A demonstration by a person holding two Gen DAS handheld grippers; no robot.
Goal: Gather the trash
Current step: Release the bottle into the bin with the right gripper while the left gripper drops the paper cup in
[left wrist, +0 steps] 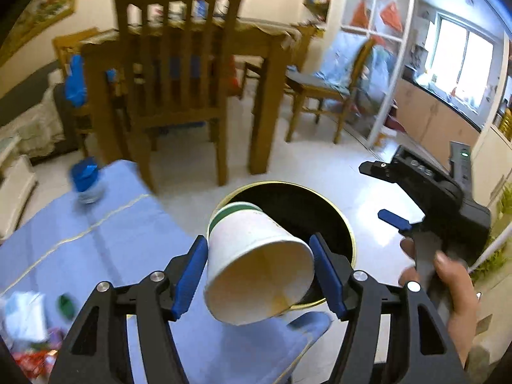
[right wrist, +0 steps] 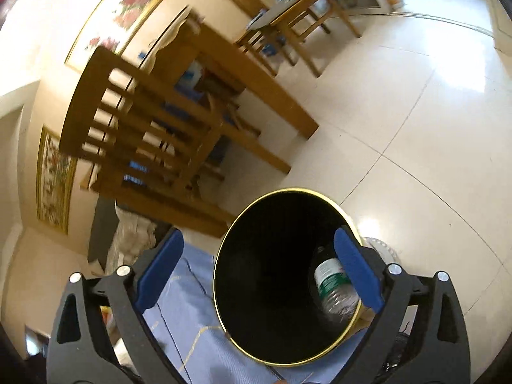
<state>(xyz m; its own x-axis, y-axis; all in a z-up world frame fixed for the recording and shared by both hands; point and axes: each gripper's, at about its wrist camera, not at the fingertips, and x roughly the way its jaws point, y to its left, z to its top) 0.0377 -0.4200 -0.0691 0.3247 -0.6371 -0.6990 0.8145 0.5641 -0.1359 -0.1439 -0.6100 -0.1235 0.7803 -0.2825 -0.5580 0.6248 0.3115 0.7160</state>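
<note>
A white paper cup (left wrist: 256,262) with a green band lies tilted between the fingers of my left gripper (left wrist: 259,275), its mouth toward the camera, over the rim of a black trash bin (left wrist: 348,233) with a gold rim. The blue pads (left wrist: 188,275) stand at both sides of the cup; a small gap shows on the right side. My right gripper (right wrist: 259,272) is open and empty above the bin (right wrist: 243,288). A clear plastic bottle (right wrist: 332,284) with a green label lies inside the bin. The right gripper (left wrist: 390,192) also shows in the left wrist view.
A table with a blue cloth (left wrist: 105,243) sits left of the bin, with a blue-capped bottle (left wrist: 86,179) and wrappers (left wrist: 28,320) on it. Wooden chairs (left wrist: 179,73) and a dining table (right wrist: 224,73) stand beyond. White tiled floor (right wrist: 416,128) lies to the right.
</note>
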